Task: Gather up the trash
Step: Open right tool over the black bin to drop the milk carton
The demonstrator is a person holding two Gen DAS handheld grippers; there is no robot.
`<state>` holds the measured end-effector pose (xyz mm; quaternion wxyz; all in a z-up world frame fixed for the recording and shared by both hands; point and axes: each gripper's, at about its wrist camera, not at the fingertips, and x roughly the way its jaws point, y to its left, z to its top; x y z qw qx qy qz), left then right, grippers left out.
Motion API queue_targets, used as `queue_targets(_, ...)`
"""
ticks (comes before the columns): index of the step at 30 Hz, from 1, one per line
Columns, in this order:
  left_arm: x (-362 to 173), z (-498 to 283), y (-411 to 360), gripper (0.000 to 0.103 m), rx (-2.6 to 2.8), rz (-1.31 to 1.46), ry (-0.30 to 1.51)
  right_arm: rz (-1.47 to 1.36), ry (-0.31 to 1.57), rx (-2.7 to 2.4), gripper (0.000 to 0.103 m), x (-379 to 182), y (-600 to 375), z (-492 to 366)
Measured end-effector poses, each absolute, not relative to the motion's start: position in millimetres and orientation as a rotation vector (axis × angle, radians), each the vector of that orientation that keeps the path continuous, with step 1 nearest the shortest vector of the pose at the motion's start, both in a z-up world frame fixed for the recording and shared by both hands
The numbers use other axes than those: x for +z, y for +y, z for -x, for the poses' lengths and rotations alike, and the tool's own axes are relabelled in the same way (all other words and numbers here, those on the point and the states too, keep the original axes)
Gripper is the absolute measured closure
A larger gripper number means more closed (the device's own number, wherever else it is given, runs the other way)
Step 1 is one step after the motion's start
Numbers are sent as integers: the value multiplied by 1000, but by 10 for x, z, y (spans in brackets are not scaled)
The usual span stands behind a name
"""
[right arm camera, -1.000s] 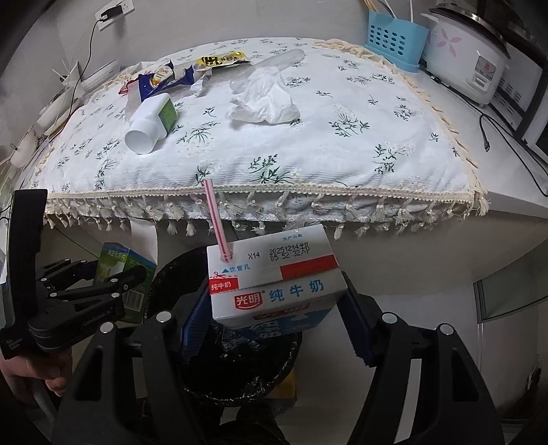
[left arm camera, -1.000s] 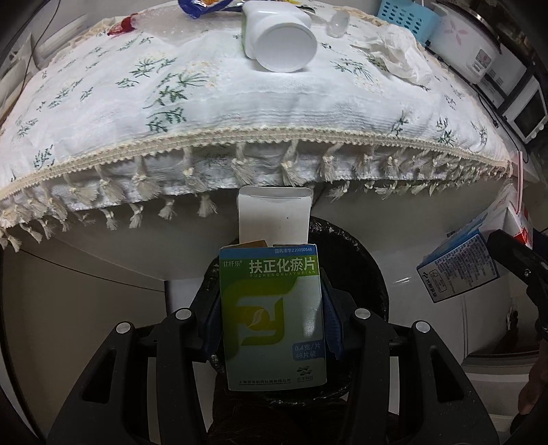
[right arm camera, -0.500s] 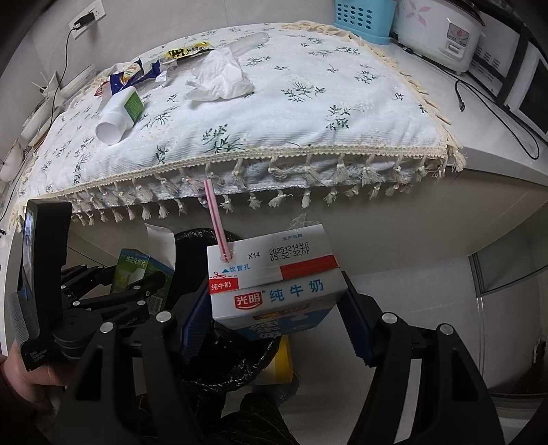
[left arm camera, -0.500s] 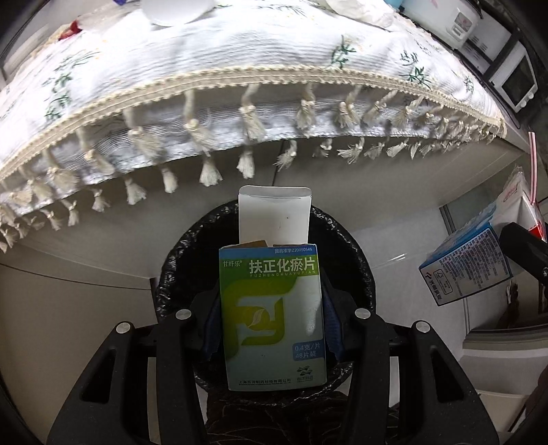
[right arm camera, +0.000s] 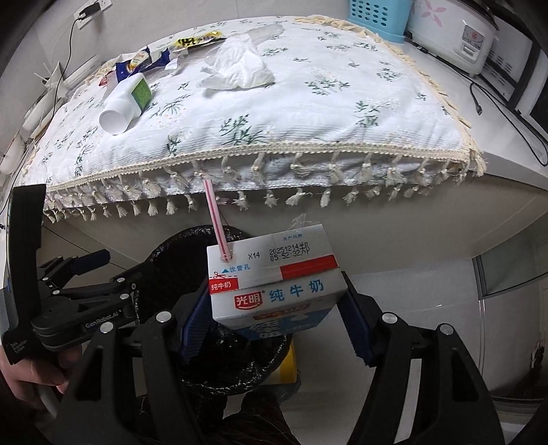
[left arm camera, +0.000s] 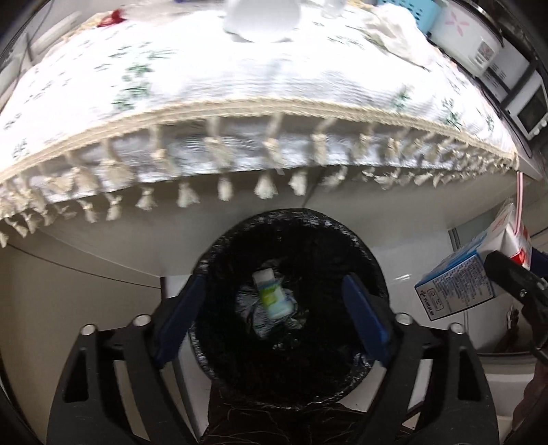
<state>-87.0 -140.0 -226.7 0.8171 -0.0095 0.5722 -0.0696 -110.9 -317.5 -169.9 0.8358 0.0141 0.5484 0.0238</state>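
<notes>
My left gripper (left arm camera: pixel 274 311) hangs over the black-lined trash bin (left arm camera: pixel 363 253); its jaws are opening and nothing is between them. The green and white medicine box (left arm camera: pixel 272 297) lies down inside the bin. My right gripper (right arm camera: pixel 270 315) is shut on a white and blue milk carton (right arm camera: pixel 274 284) with a pink straw (right arm camera: pixel 214 219), just above the bin's rim (right arm camera: pixel 178 239). That carton (left arm camera: pixel 469 274) shows at the right edge of the left wrist view. On the floral cloth (right arm camera: pixel 308 113) lie a white bottle (right arm camera: pixel 125 102), a crumpled tissue (right arm camera: pixel 239 66) and snack wrappers (right arm camera: pixel 140 61).
A tasselled cloth edge (left arm camera: pixel 267 185) overhangs the counter right above the bin. A blue basket (right arm camera: pixel 378 17), a rice cooker (right arm camera: pixel 455 37) and a cable (right arm camera: pixel 493 102) sit at the counter's right. A hand (right arm camera: pixel 24 376) holds the left gripper (right arm camera: pixel 89 274).
The left gripper's jaws have spread and let go of the medicine box, which has dropped into the bin. The right gripper still holds the milk carton in the same place.
</notes>
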Motion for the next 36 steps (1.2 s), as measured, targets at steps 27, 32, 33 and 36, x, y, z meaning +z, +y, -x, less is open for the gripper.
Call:
queue_targets(27, -2142, 1039, -481, 6, -21, 128, 1182, 41, 1229, 154, 38, -2114, -2459, 815)
queue_targets(32, -2181, 1035, -394, 6, -1, 130, 1191, 58, 1235, 166, 38, -2194, -2315, 737)
queue_targets(33, -2188, 1033, -387, 6, 2, 132, 1193, 59, 1237, 168, 38, -2207, -2295, 723)
queue_targets(36, -2192, 1036, -366, 6, 4, 134, 1197, 56, 1242, 182, 37, -2231, -2231, 708)
